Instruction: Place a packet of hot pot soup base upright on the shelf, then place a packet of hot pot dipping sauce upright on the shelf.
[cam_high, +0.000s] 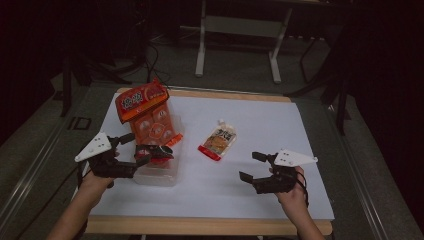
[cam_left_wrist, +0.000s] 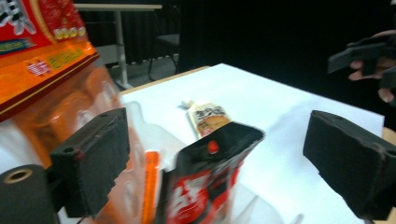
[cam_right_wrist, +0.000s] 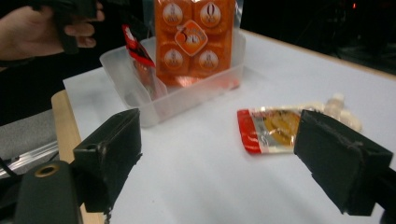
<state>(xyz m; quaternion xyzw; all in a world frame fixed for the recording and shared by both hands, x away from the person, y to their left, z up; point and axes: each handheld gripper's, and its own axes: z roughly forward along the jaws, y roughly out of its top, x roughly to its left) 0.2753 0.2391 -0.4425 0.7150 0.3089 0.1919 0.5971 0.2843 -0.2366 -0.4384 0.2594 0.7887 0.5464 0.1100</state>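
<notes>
Black-and-red sachet (cam_left_wrist: 210, 182) stands between my left claw's (cam_high: 136, 149) spread jaws, leaning inside the clear tub (cam_high: 157, 175) so it stays upright. My right claw (cam_high: 254, 169), also apart, waits near the beige pouch (cam_high: 218, 141).

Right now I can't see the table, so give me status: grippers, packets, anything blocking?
Left gripper open at black-red packet in clear bin. Right gripper open, empty. Sauce pouch lies unobstructed.

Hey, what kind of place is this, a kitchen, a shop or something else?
Probably a lab or studio set up for recording. A white-topped table stands on a bare grey floor against dark surroundings, with a metal stand behind. A person works two hand-held grippers over snack packs in a clear tub.
</notes>
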